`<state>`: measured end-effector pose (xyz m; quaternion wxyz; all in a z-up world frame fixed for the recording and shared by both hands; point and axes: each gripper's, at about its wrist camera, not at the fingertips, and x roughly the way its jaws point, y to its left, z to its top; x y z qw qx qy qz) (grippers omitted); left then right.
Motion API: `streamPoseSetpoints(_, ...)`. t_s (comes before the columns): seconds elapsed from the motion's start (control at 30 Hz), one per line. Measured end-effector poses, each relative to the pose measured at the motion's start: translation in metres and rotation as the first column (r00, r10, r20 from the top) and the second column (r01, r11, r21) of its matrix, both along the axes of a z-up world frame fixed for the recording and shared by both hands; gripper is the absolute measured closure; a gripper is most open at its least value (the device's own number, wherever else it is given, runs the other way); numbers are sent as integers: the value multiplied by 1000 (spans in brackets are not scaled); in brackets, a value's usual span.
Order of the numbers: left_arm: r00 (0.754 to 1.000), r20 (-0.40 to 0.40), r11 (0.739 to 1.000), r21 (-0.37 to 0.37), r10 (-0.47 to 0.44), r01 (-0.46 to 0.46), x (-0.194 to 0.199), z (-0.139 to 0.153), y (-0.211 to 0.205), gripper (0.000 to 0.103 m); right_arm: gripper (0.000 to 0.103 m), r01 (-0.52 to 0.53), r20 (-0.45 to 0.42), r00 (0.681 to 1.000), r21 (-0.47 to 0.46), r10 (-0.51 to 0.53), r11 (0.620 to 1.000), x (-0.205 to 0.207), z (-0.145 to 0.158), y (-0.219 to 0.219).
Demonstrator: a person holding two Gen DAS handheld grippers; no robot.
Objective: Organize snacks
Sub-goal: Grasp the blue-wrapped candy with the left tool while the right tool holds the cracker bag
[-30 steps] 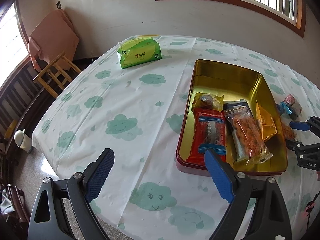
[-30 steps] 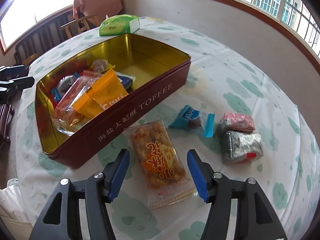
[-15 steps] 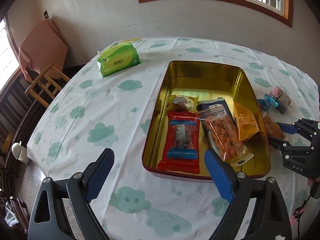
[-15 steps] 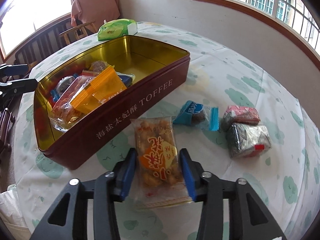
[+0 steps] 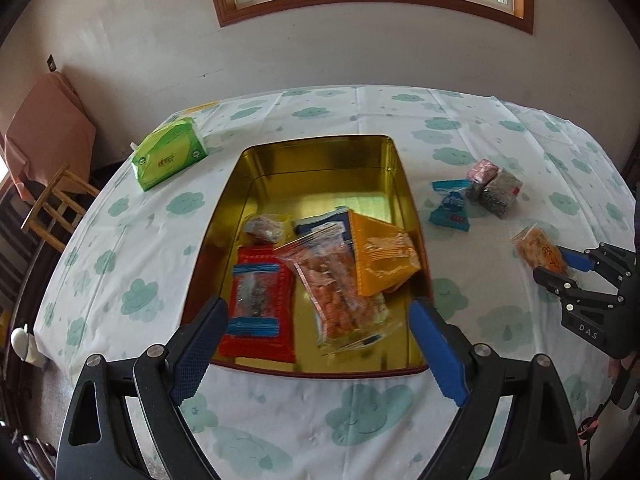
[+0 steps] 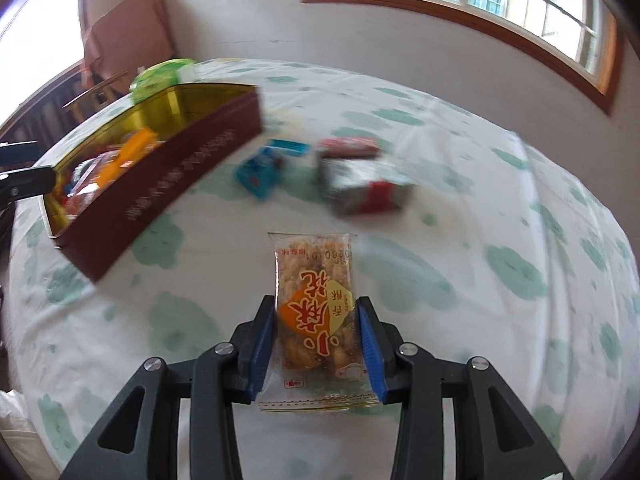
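Observation:
A red toffee tin (image 5: 320, 164) with a gold inside lies on the table and holds several snack packets; it also shows in the right wrist view (image 6: 168, 168). My right gripper (image 6: 316, 340) is shut on a clear orange-labelled snack packet (image 6: 316, 312) and holds it above the tablecloth, right of the tin; the packet also shows in the left wrist view (image 5: 540, 252). My left gripper (image 5: 320, 344) is open and empty over the tin's near end. A blue packet (image 5: 450, 210), a pink packet (image 5: 484, 170) and a silver packet (image 5: 502, 192) lie right of the tin.
A green tissue pack (image 5: 168, 158) lies at the table's far left. A wooden chair (image 5: 52, 200) draped with pink cloth stands by the left edge. The cloud-print tablecloth (image 5: 360, 412) covers the round table. A wall with a window is behind.
My right gripper closed on the orange-labelled packet and lifted it off the table. My left gripper moved right, centering over the tin, still open.

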<state>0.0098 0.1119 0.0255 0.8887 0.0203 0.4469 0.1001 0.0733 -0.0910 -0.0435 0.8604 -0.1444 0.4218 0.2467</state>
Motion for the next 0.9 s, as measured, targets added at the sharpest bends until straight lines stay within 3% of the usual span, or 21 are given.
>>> streamPoseSetpoints(0.2,995,44,995,-25,-95,96,20,5,-38,13,63,200,19,980,-5,-199,980,20,-1,-53)
streamPoseSetpoints(0.4,989,27,987,-57,-147,149,50,5,-62,15,63,333,38,942,-10,-333,943,40,-3,-85)
streamPoseSetpoints(0.47,988,-6,985,-84,-151,150,63,1,-64,26,63,355,20,935,19,-355,935,43,-4,-94)
streamPoseSetpoints(0.6,986,-75,975,-174,-150,135,89,-9,-65,40,63,362,11,932,32,-363,932,44,-4,-97)
streamPoseSetpoints(0.7,980,-112,963,-236,-163,133,107,-13,-67,45,63,362,8,932,36,-363,931,45,-4,-98)
streamPoseSetpoints(0.77,978,-128,959,-253,-165,129,117,-16,-69,50,62,362,6,932,39,-363,931,44,-4,-98)
streamPoseSetpoints(0.9,973,-163,958,-262,-166,120,136,-21,-70,50,62,362,5,932,42,-363,931,43,-4,-99)
